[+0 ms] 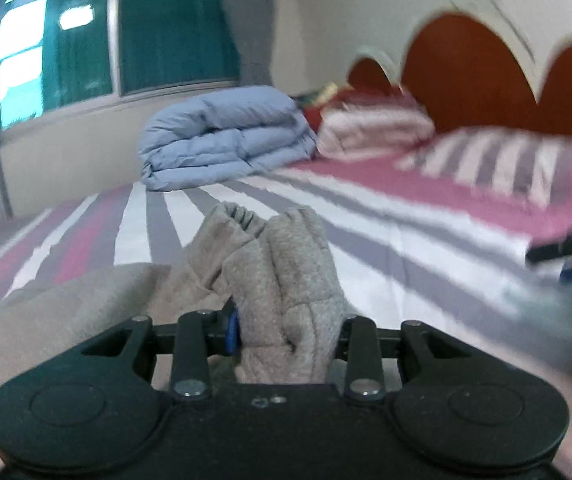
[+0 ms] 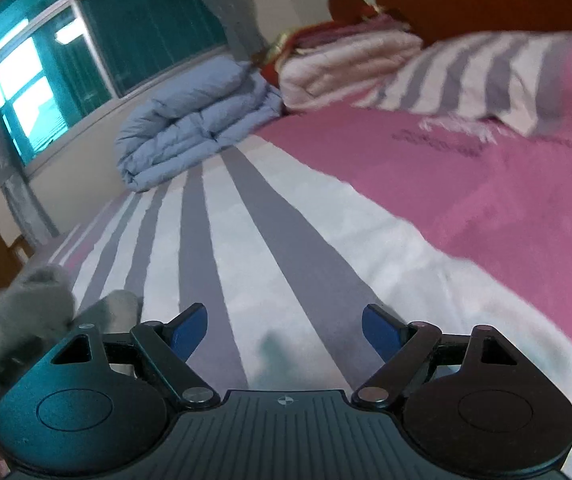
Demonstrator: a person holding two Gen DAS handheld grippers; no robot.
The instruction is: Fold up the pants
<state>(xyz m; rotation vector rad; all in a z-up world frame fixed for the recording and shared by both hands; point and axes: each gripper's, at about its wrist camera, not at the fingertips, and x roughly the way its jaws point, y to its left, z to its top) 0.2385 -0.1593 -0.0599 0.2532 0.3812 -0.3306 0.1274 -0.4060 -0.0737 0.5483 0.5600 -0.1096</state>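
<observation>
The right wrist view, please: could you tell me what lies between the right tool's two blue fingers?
Nothing is held there: between the right tool's open fingers the right wrist view shows only the striped bedsheet.

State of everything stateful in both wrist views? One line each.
left gripper: shut on the grey pants
grey pants: bunched, one end pinched, rest trailing on the bed
right gripper: open, nothing between its fingers
blue duvet: folded, lying on the bed
pink blanket: folded, beside the duvet
striped bedsheet: spread flat
</observation>
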